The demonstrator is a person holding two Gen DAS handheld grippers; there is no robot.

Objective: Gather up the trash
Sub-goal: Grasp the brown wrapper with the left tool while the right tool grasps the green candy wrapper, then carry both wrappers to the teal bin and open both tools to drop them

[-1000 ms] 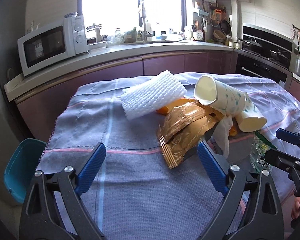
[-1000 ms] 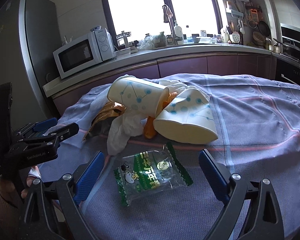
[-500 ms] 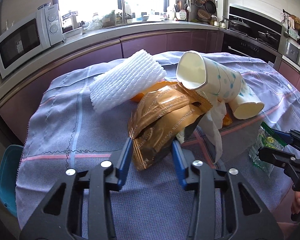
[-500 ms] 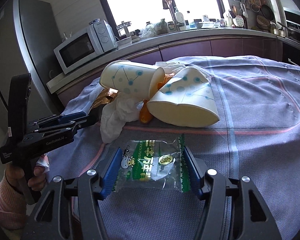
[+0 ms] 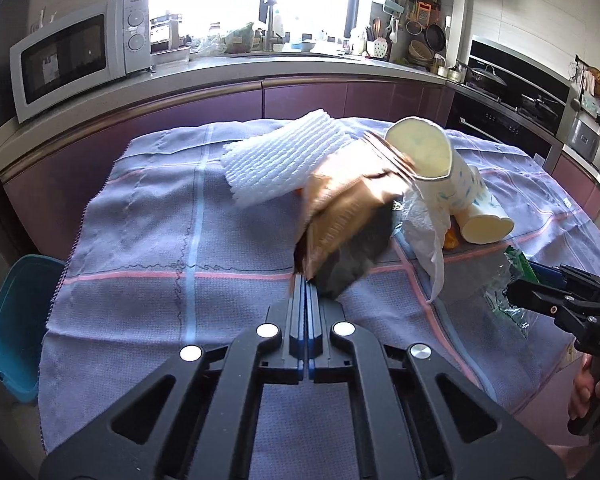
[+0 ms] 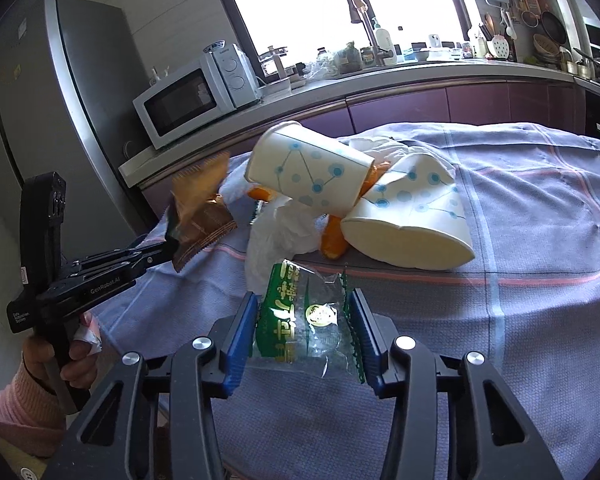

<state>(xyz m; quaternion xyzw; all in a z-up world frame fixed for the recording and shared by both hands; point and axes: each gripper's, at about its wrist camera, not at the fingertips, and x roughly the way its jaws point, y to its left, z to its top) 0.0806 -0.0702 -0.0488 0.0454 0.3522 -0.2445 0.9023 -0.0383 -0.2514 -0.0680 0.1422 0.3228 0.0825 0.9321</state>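
Left gripper (image 5: 306,286) has its jaws pressed together on the bottom corner of the gold wrapper (image 5: 348,204), and the wrapper stands up off the cloth, blurred, rising ahead of the jaw tips. Behind it and a little to the left of the jaws lies the white foam net (image 5: 280,160); to the right, a paper cup (image 5: 432,164) tilted with its mouth toward the camera, a white tissue (image 5: 428,232) hanging below it.

Over on the right gripper (image 6: 306,320), the jaws have just been closing and now pinch the clear green-printed packet (image 6: 304,320) from both sides, blue pads (image 6: 242,336) touching its crinkled edges. The packet sits squarely between the jaws. Just ahead of them: the tissue, an orange peel (image 6: 334,236), and two dotted paper cups lying on their sides, one resting on the other (image 6: 412,220). All of it rests on the grey-blue tablecloth (image 6: 540,280). Far left of these jaws, a hand (image 6: 60,360) grips the other tool's handle.
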